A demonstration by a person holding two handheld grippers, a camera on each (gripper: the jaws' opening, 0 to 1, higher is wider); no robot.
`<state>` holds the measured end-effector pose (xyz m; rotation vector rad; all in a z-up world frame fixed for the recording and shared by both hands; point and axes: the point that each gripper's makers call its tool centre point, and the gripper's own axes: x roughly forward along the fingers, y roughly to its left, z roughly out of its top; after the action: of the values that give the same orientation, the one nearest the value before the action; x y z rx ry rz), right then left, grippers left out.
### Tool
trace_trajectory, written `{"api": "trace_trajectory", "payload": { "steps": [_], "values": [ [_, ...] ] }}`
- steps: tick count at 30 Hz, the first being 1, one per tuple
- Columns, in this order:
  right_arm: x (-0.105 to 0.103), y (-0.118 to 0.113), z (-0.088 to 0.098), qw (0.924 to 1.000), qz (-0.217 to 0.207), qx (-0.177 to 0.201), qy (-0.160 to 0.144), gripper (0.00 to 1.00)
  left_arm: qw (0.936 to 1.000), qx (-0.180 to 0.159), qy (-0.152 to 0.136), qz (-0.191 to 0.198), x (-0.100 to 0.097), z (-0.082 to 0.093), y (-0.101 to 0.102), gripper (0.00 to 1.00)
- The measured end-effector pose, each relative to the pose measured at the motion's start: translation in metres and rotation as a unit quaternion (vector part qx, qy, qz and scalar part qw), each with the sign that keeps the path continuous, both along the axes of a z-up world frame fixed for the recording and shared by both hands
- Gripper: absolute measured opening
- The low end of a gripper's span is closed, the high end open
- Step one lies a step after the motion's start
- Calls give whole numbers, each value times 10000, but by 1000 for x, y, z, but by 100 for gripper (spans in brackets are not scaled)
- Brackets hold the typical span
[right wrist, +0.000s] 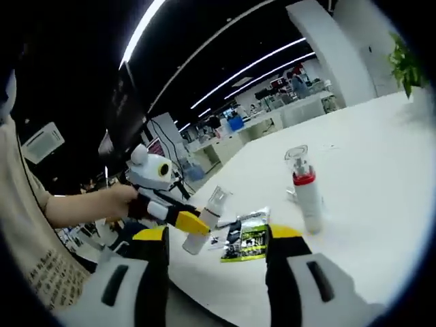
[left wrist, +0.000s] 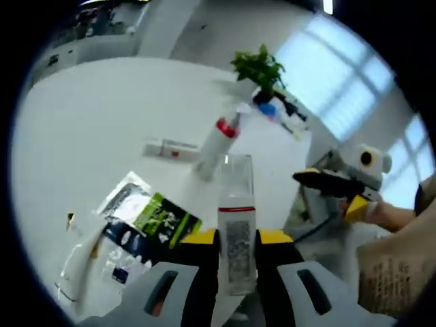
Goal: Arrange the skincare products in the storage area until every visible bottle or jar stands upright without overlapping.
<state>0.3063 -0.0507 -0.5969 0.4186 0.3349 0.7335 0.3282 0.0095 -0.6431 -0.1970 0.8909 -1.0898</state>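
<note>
White table (left wrist: 88,116) in a bright office, plant (left wrist: 261,68) at one o'clock; left gripper (left wrist: 236,238) pinches a clear bottle (left wrist: 236,225), right gripper (right wrist: 216,235) spread wide.

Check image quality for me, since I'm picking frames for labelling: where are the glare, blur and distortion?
Left gripper view: window glare washes out the top right, the held clear bottle is soft, the table edge bows. Right gripper view: ceiling light strips curve with fisheye, background dark, the white bottle with red collar fairly sharp.
</note>
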Motion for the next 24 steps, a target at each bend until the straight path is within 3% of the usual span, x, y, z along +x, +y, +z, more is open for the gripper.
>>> {"api": "trace_trajectory", "payload": {
  "steps": [2, 7, 13, 24],
  "values": [
    [5, 6, 10, 9996, -17, 285, -12, 57, 9994, -304, -115, -136, -6, 13, -10, 16],
    [11, 13, 14, 9988, 41, 480, 24, 54, 9924, -860, -631, -611, -26, 35, -31, 16],
    [11, 19, 24, 9982, 158, 578, -80, 44, 9883, -1062, -744, -808, -36, 40, -43, 16],
    [17, 11, 29, 9973, 63, 720, -125, 32, 9821, -1442, -643, -1028, -40, 47, -52, 16]
  ]
}}
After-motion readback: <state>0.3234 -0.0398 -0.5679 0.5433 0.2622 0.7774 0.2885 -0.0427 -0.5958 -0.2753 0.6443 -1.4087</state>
